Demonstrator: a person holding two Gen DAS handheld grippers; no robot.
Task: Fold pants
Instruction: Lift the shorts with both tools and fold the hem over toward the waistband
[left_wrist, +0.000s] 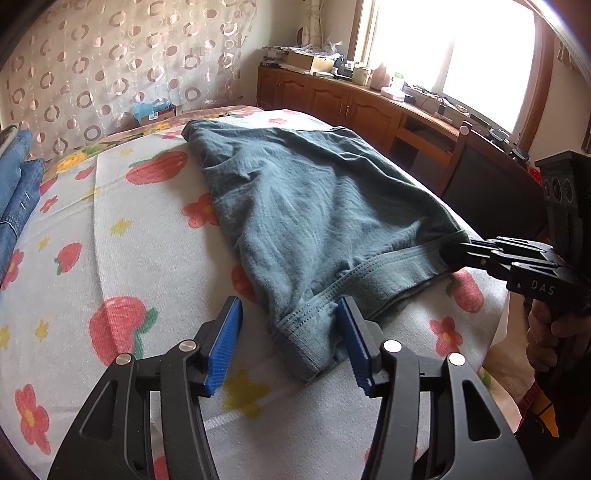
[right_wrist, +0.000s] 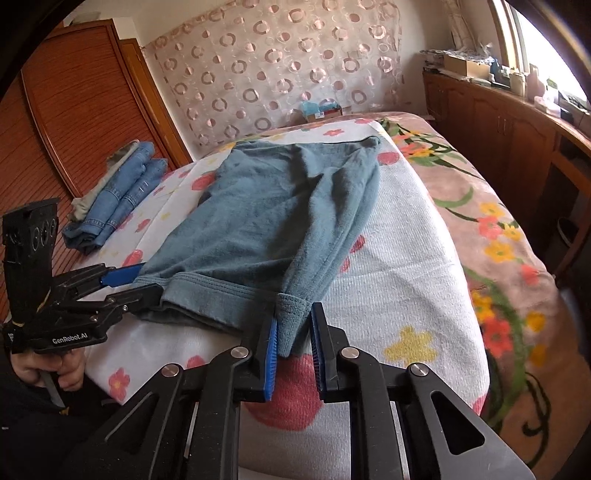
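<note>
Teal pants (left_wrist: 314, 206) spread on bed (left_wrist: 155, 258), left tongs (left_wrist: 290, 343) released astride one cuff, right tongs (right_wrist: 293, 354) clenched on other; jeans (right_wrist: 118, 195) plainer in right view

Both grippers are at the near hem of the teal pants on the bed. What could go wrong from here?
1. The left gripper stands open around its corner of the teal knit pants, pads clear of the cloth; lifting now would raise one side only.
2. The right gripper has a narrow cuff between its fingers; the cuff may slip out.
3. The pants lie wrinkled on the strawberry-print white blanket, so a fold could trap creases.
</note>
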